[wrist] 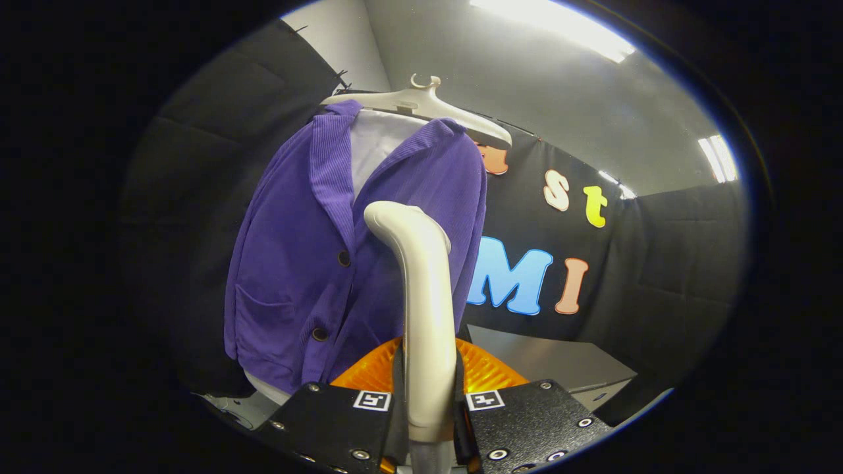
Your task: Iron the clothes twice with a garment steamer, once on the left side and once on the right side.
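Purple corduroy jacket (316, 263) hangs at ten o'clock from the tongs, buttoned over a white lining, on a pale hanger (421, 102) at twelve. Cream garment steamer (425, 303) rises between the fingers, its curved head just in front of the jacket's right front panel; contact unclear. Tongs (428, 408) clenched on the steamer handle, both fingers pressing. Orange ribbed part (484, 372) behind. Grey desk (553, 362) at two o'clock.

A cloth-walled recording booth indoors.
Black cloth (665, 263) drapes the walls, strip lights (560, 26) glow on a plain ceiling, and a purple jacket (309, 263) hangs on a pale hanger (421, 105).
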